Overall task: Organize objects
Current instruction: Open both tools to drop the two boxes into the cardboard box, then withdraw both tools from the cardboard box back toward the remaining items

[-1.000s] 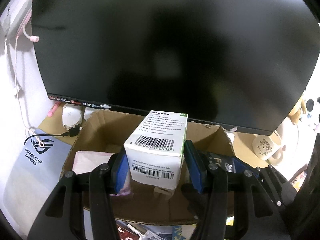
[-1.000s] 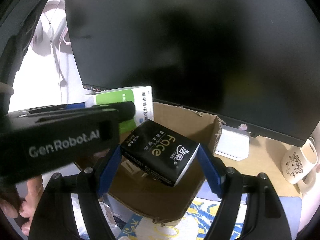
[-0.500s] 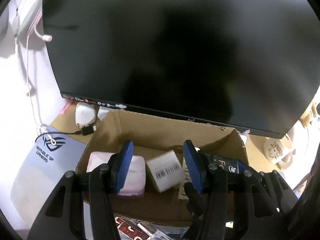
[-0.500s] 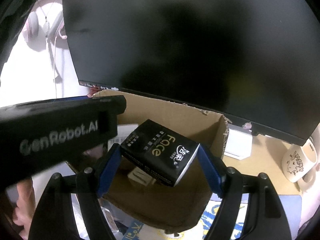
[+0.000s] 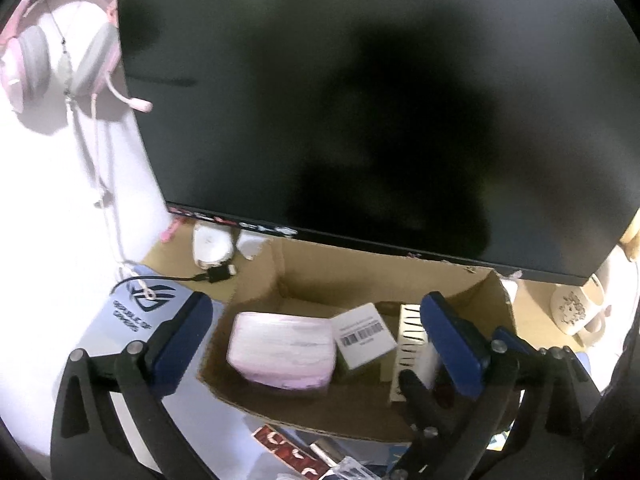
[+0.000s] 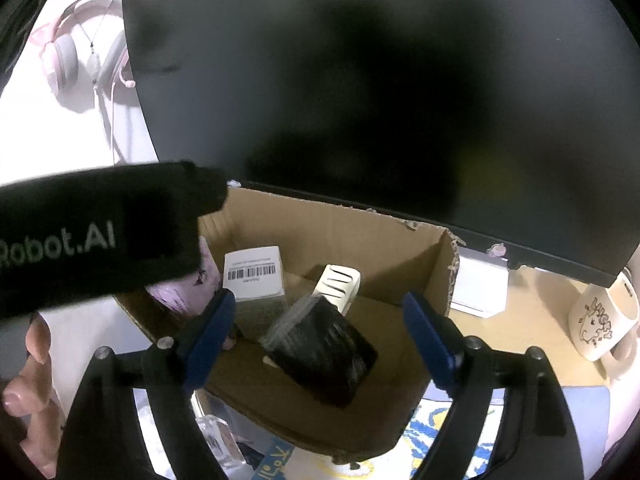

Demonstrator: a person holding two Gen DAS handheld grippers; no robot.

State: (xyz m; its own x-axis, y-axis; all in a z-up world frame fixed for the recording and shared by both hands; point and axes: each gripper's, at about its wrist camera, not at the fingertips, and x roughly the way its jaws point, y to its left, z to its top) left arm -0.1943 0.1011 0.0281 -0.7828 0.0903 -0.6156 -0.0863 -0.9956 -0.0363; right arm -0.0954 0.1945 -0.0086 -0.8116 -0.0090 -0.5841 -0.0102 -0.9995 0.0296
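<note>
Now both grippers have just let go; the left gripper (image 5: 316, 336) has been opening, its jaws wide and empty, with the white barcoded box (image 5: 363, 335) below between them in the cardboard box (image 5: 360, 276); the right gripper (image 6: 316, 336) has been opening too, and the black tissue pack (image 6: 324, 354) lies loose between its jaws; two items stowed.

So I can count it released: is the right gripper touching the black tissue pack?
Apart: the right wrist view shows open jaws clear of the black tissue pack.

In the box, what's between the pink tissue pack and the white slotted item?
The white barcode box, between the pink pack and slotted item; left wrist view.
</note>
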